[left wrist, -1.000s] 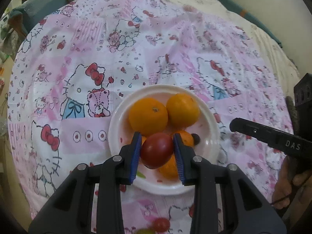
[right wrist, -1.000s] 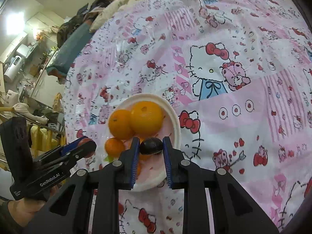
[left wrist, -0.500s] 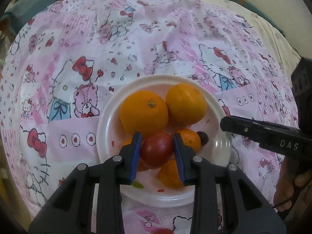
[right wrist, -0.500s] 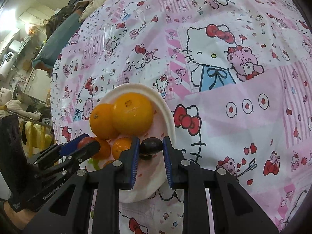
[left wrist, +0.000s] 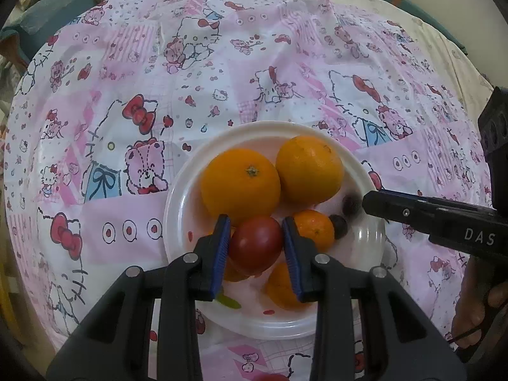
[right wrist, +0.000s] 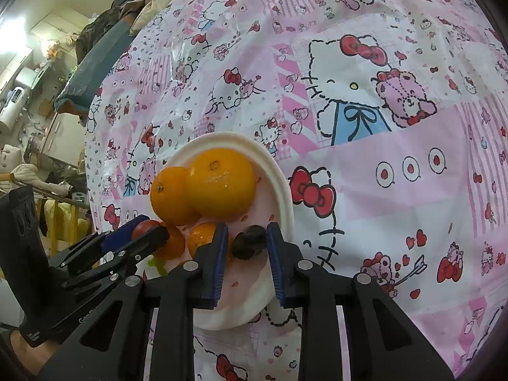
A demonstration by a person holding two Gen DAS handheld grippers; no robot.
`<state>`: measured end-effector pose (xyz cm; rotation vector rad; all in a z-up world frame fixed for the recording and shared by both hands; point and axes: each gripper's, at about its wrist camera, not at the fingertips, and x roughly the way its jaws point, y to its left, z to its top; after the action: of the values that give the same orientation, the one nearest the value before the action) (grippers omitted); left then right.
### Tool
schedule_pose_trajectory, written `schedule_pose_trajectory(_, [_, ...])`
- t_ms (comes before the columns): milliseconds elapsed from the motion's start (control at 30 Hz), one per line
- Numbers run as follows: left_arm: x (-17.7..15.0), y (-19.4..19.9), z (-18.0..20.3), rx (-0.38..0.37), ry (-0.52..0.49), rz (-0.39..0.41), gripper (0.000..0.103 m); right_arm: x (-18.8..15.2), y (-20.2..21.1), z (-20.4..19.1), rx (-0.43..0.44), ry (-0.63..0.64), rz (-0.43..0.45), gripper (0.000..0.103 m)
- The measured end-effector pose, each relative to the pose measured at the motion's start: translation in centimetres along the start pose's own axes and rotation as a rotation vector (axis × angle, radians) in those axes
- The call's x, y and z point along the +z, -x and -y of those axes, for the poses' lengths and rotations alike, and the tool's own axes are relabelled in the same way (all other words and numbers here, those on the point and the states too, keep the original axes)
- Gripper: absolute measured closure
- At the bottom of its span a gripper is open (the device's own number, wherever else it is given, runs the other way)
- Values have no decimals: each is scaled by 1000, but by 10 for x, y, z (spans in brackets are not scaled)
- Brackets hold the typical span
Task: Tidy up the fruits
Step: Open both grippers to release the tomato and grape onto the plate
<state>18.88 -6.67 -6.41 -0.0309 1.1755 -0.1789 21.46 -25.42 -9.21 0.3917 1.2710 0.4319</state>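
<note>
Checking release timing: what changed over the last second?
The right gripper came down closer to the plate. Its jaws are opening, and the grape between them now shows a gap at one pad. The left gripper stays shut on the tomato. The oranges have not moved.
</note>
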Motion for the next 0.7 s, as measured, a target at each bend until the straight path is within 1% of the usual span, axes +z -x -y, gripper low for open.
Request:
schedule_pose_trajectory(133, [0, 0, 0, 1, -3, -6, 72, 1, 2, -1, 22, 1, -1, 75])
schedule_pose_trajectory(167, [0, 0, 0, 7, -4, -9, 69, 1, 2, -2, 19, 4, 0, 75])
schedule_pose_trajectory(233, [-1, 0, 0, 20, -2, -3, 50, 1, 4, -3, 11, 9, 7, 74])
schedule_pose_trajectory(300, [-1, 2, 0, 20, -2, 5, 45, 2, 6, -2, 12, 9, 10, 74])
schedule_pose_trajectory(400, [-2, 2, -1, 29, -4, 4, 44, 2, 11, -1, 9, 6, 20, 74])
schedule_pose_trajectory(467, [-1, 3, -4, 26, 9, 3, 38, 3, 16, 0, 4, 6, 31, 72])
schedule_pose_trajectory(500, [0, 4, -6, 18, 22, 4, 31, 3, 18, 0, 1, 3, 37, 68])
schedule_pose_trajectory(533, [0, 5, -8, 7, 35, 8, 26, 3, 19, 1, 1, -1, 42, 60])
schedule_pose_trajectory(567, [0, 7, -10, -6, 45, 16, 24, 3, 22, 2, 1, -9, 48, 55])
schedule_pose_trajectory(600, [0, 10, -12, -14, 52, 26, 23, 3, 24, 3, 3, -16, 56, 46])
schedule_pose_trajectory(700, [0, 17, -13, 4, 49, 45, 22, 3, 28, 3, 3, -20, 64, 45])
